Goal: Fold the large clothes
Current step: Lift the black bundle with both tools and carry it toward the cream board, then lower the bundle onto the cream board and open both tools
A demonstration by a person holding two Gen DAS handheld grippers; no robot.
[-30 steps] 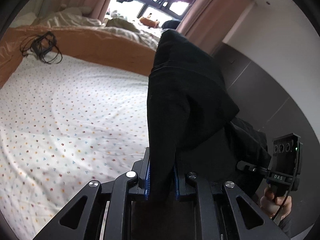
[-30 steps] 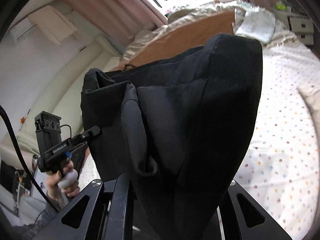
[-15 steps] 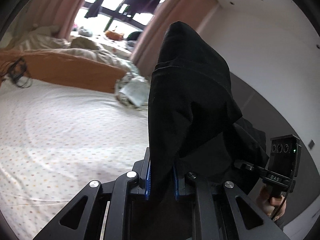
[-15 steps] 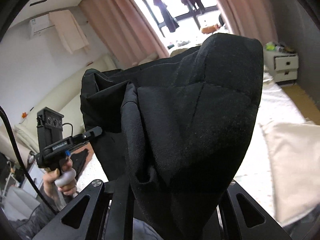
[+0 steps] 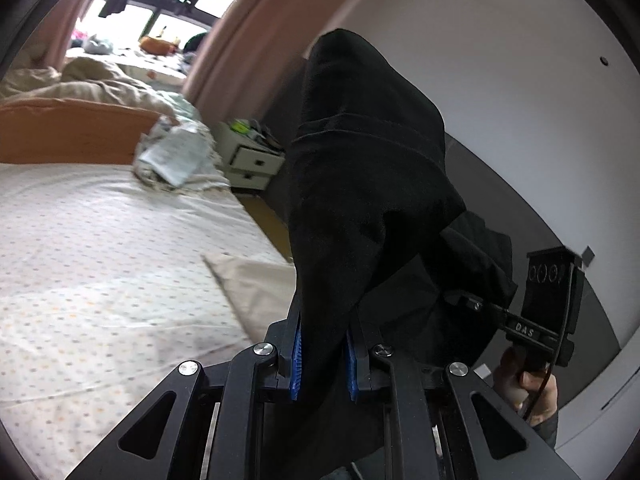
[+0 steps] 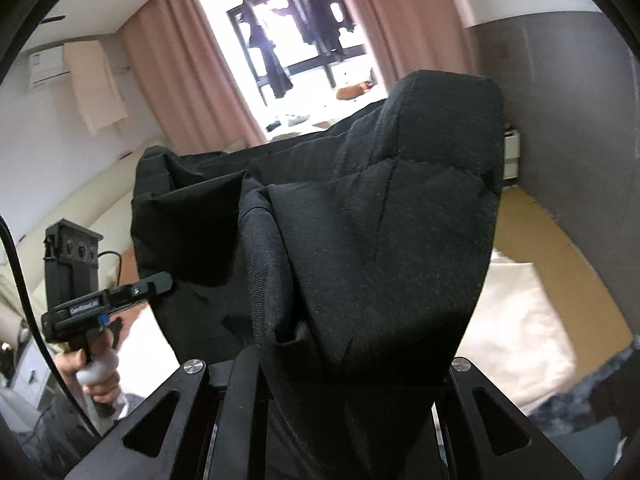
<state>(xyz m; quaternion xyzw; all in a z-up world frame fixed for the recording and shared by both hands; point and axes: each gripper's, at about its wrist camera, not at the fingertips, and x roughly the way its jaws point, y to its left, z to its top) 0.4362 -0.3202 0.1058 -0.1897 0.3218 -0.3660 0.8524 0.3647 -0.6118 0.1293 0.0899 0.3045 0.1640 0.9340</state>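
Observation:
A large black garment (image 5: 368,184) hangs in the air between both grippers. My left gripper (image 5: 323,356) is shut on one edge of it; the cloth runs between the blue pads (image 5: 296,354). My right gripper (image 6: 332,376) is shut on another part of the garment (image 6: 360,232), which drapes over and hides its fingers. Each gripper shows in the other's view, the right one (image 5: 480,304) and the left one (image 6: 160,282), both touching the cloth.
A bed with a dotted white sheet (image 5: 100,248) lies below left, with a cream pillow (image 5: 256,284) and crumpled bedding (image 5: 172,156). A white nightstand (image 5: 252,160), pink curtains (image 6: 180,80), a window (image 6: 296,52) and a grey wall (image 6: 572,120) surround it.
Both grippers have tilted upward and swung right with the garment held up. The bed has dropped lower in view; the window, curtains and nightstand have come into view.

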